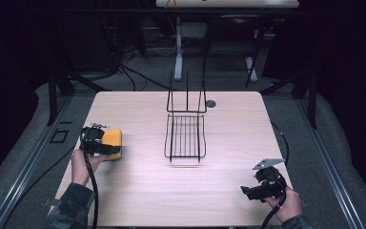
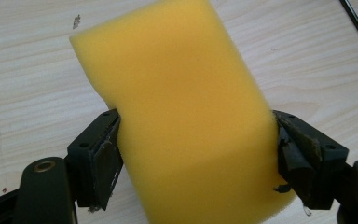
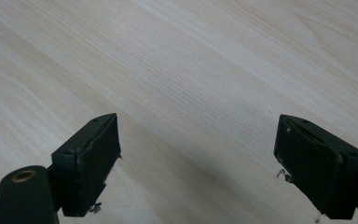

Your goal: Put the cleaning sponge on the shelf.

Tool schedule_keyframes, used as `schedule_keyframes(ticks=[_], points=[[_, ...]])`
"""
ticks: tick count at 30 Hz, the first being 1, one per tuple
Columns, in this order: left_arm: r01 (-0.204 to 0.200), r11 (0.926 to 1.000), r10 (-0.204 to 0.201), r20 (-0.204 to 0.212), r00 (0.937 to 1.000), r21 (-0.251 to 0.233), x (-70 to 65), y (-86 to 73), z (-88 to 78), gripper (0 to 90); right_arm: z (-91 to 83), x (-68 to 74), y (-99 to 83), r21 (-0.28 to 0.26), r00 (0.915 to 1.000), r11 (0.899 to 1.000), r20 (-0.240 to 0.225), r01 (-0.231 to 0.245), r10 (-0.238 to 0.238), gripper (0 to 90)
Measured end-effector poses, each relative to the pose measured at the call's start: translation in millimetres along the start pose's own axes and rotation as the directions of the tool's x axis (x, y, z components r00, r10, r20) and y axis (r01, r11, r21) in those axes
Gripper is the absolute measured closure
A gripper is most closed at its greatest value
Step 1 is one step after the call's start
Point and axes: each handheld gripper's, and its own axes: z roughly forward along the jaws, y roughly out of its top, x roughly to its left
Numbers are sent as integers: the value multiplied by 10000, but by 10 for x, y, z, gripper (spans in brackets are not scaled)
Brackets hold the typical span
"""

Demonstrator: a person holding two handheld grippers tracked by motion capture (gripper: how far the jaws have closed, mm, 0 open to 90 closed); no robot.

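The yellow sponge [image 1: 113, 141] sits at the left edge of the wooden table [image 1: 228, 133], and the left gripper [image 1: 96, 143] has it between its jaws: in the left gripper view the two black pads press against the sponge's [image 2: 186, 116] opposite long sides, the foam slightly pinched in where they bite. From that camera the sponge's long axis runs straight away from the jaws, so the grip is across its short width, near the end closest to the hand. I cannot tell whether the sponge rests on the wood or is lifted just clear of it. The relation that matters for the coming move is where the black wire rack [image 1: 186, 131] lies from the held sponge: toward the table's middle, to the right of the left gripper and a little farther from the person, well apart from it with bare wood between. The rack's flat grid faces up with its tall back at the far end (the likely resting place, judging by the layout). The right gripper [image 1: 259, 188] hovers near the front right corner, jaws spread wide over bare wood and holding nothing; it is about as far from the rack, so the carry falls to the left hand [image 1: 80, 164].
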Motion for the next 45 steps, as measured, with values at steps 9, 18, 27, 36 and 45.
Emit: schedule_keyframes(ticks=[9, 18, 27, 36, 45], points=[[-283, 9995, 285, 135, 9995, -164, -63, 45, -79, 223, 2, 2, 2, 45, 10000, 10000, -87, -33, 33, 139], [-773, 9961, 789, 369, 9962, -435, -222, 122, -170, 222, 13, -8, -3, 72, 10000, 10000, -85, -28, 29, 140], [-1260, 9904, 1293, 579, 9899, -576, -364, 177, -230, 222, 23, -10, -3, 134, 9999, 9999, -94, 43, -42, 141], [-1764, 9822, 1807, 666, 9813, -650, -533, 224, -289, 221, 37, -15, -1, 187, 9999, 9998, -126, 30, -28, 142], [-2089, 9745, 2163, 965, 9715, -819, -692, 268, -319, 220, 16, 5, 15, 37, 9999, 10000, -99, 85, -84, 146]])
